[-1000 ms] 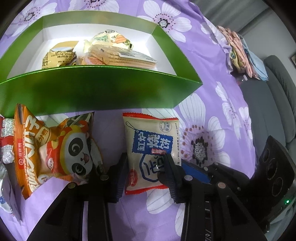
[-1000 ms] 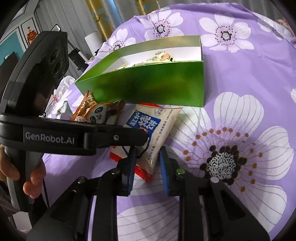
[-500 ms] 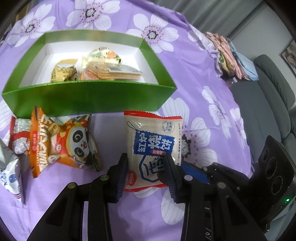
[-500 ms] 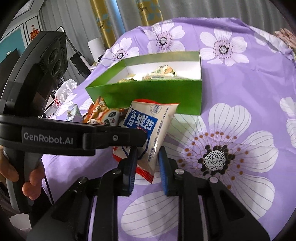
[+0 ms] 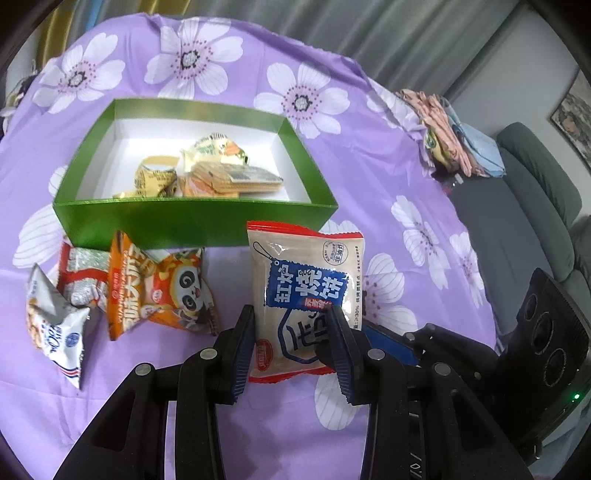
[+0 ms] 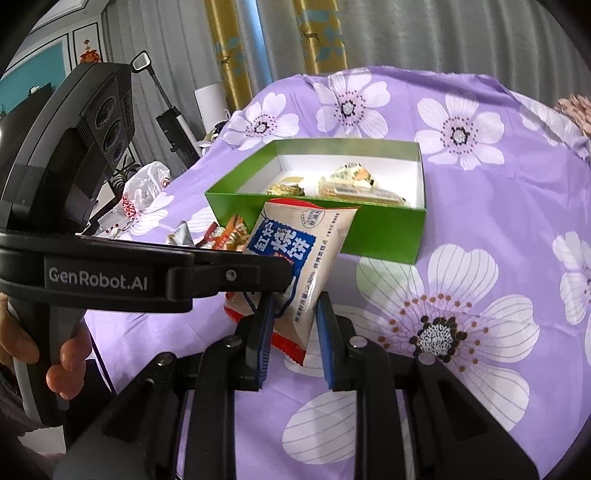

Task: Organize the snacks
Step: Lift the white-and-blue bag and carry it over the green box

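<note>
A purple cloth printed with large white flowers [image 5: 369, 177] is covering the worktop, its far edge curving away toward grey pleated curtains [image 5: 388, 33]. In the right wrist view, yellow patterned drapes [image 6: 321, 33] are hanging beside those curtains, and a crumpled white plastic bag [image 6: 147, 184] is lying off the cloth's left edge. To the right in the left wrist view, a grey sofa [image 5: 535, 192] is standing beyond the worktop, with a pile of folded pink and blue fabrics [image 5: 454, 144] sitting at the cloth's edge.

A shallow green cardboard box with a white inside [image 5: 184, 221] is resting on the cloth, holding several yellow and orange wrapped snacks [image 5: 218, 173]. Just in front of its near wall, an orange panda-printed snack bag [image 5: 162, 291], a red and silver packet [image 5: 81, 273] and a white and blue packet [image 5: 55, 332] are lying together.

The left claw [image 5: 291, 347] is gripping the lower part of a beige snack packet with a blue label and red crimped edges [image 5: 303, 280], which is raised off the cloth in front of the box (its top edge overlapping the green wall in the right wrist view). The right claw [image 6: 291, 332] is sitting with its blue pads either side of the packet's lower corner [image 6: 299, 258]; whether they are pressing it I cannot tell.
</note>
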Demonstrator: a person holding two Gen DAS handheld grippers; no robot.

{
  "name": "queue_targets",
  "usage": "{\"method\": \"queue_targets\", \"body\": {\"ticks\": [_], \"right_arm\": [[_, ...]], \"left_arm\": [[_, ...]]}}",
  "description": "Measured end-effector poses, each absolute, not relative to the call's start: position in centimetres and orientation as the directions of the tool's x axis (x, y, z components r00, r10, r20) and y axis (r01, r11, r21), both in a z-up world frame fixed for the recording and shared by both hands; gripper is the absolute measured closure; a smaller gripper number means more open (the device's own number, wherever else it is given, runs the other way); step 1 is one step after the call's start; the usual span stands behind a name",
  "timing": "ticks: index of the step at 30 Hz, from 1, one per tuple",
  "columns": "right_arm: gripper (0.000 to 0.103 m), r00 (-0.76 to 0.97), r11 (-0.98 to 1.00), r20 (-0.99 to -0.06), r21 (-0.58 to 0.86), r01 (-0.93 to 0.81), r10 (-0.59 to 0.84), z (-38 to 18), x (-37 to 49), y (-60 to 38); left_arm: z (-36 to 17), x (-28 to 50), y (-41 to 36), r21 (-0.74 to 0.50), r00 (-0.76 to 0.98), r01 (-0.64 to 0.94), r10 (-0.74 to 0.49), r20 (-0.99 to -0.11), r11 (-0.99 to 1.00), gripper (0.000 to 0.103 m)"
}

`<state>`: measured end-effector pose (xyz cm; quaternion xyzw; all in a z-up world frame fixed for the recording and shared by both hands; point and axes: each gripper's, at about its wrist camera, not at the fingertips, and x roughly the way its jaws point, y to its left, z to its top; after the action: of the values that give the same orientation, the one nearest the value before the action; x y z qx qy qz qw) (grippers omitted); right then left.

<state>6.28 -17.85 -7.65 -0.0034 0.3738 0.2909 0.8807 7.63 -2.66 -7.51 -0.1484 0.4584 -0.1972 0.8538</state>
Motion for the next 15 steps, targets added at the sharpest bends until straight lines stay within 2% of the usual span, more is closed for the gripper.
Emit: {"method": "queue_targets", "body": {"ticks": [15], "right_arm": [[0.08,0.581,0.819,-0.631,0.156,-0.553,0.513,-5.8,6.8,-16.5]], "left_arm": [[-5.2,7.9,-0.7,-0.432,0.568,0.212,-0.47,-0.675,0.877,0.064]]}}
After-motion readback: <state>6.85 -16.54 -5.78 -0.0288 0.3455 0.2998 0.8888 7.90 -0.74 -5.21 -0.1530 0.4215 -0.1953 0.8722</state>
